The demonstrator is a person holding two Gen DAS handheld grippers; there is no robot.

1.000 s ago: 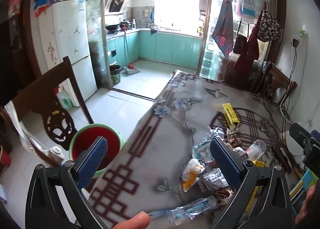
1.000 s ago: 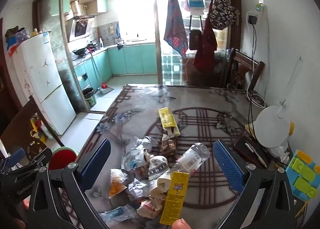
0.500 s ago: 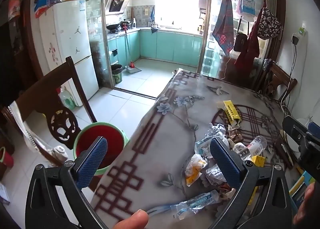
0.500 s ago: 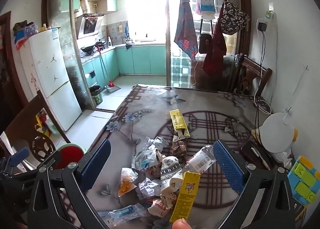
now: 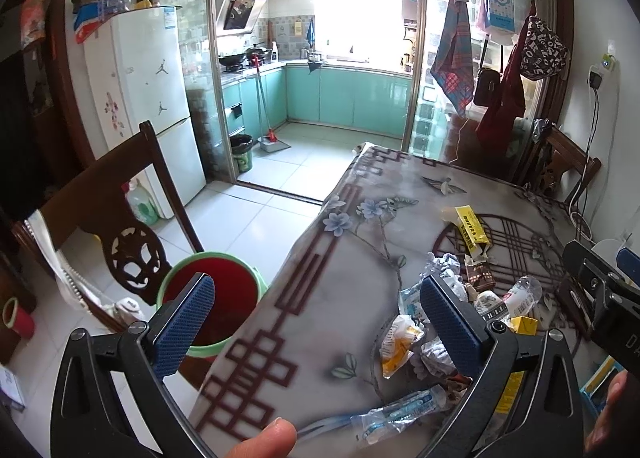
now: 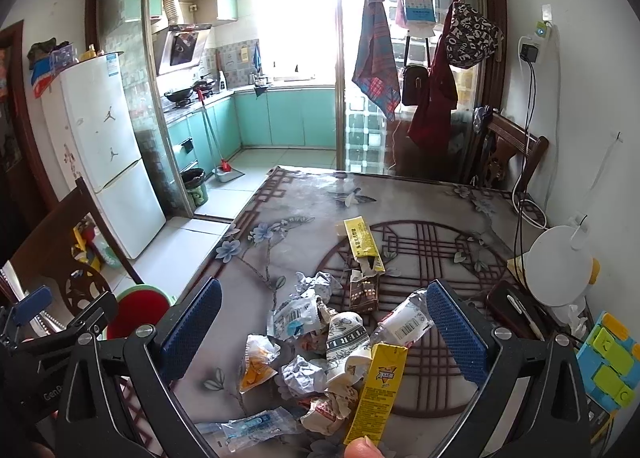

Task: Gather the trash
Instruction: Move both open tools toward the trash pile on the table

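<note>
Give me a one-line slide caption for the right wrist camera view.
Open right gripper hovers above a heap of wrappers on the patterned dining table, red bin waiting beside it.

White fridge (image 5: 150,98), wooden chair (image 5: 116,210), perhaps a lamp (image 6: 558,266) by the wall

We note a loose heap of trash (image 6: 320,338) on the near tabletop: crumpled wrappers, a crushed clear bottle (image 6: 402,322) and a flat yellow carton (image 6: 374,394). A red bin (image 5: 212,306) with green rim stands on the floor, left.
</note>
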